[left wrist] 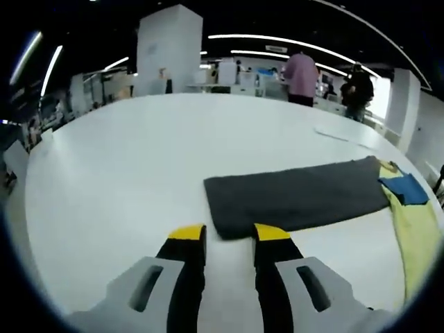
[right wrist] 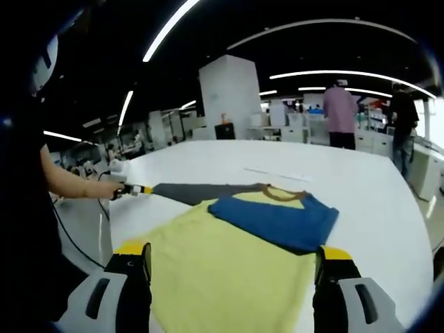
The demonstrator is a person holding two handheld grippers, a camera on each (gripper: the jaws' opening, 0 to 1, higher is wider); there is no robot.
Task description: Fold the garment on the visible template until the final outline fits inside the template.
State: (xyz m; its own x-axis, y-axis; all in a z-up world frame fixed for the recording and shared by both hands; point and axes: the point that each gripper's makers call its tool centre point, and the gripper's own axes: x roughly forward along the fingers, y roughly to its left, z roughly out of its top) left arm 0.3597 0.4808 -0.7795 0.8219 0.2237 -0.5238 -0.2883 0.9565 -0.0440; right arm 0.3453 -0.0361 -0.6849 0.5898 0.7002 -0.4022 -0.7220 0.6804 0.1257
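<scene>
Garment (right wrist: 229, 267) flat on white desk (right wrist: 361, 187), long axis from right tool (right wrist: 232, 267) toward neckline, gray sleeve (left wrist: 298, 198) pointing sideways at left tool (left wrist: 229, 239). Both tools apart, gripping nothing.

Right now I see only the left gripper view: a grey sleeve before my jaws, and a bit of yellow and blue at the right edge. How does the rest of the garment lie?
Observer: In the right gripper view, the blue sleeve is folded inward and lies on the yellow body, close to the brown collar.
Operator: And the right gripper?
Observer: The right gripper is open. Its jaws stand wide apart over the yellow body's near part and hold nothing.
Operator: Is my gripper on the grey sleeve?
Observer: The left gripper is at the tip of the grey sleeve, which lies stretched out flat. I cannot tell if they touch.
</scene>
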